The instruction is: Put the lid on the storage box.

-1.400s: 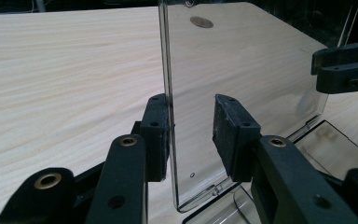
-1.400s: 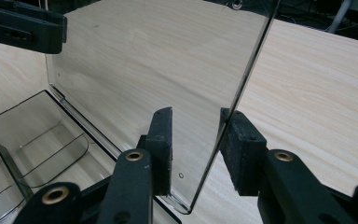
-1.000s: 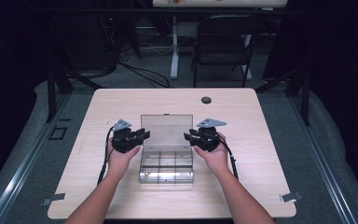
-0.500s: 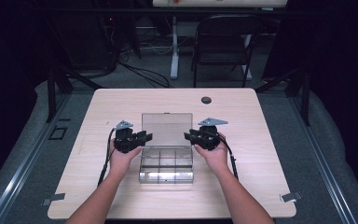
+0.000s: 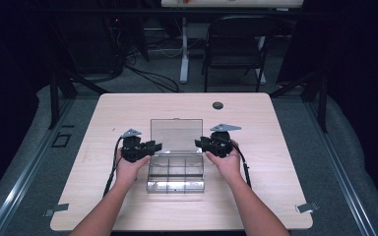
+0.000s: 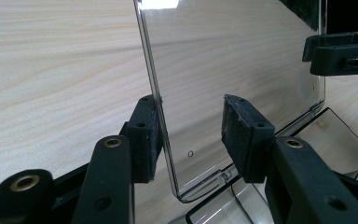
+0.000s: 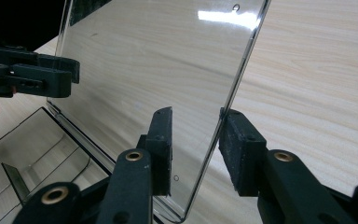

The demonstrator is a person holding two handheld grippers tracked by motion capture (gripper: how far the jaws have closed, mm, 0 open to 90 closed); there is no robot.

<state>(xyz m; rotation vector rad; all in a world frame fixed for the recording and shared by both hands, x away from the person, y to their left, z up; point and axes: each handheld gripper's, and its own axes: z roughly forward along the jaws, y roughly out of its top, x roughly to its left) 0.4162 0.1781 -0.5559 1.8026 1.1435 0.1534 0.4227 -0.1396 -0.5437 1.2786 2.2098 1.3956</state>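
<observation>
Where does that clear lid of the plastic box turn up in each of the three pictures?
High view: the lid stands open at table centre, between both grippers.
Left gripper view: it rises from bottom centre, its edge between the black jaws.
Right gripper view: it fills the upper middle, its edge between the jaws.
Shared landmark: the box's hinge.

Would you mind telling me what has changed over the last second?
The left gripper has just been opening its jaws, letting go of the clear plastic box lid, whose edge stands between them. The right gripper, box and upright lid stayed put.
</observation>
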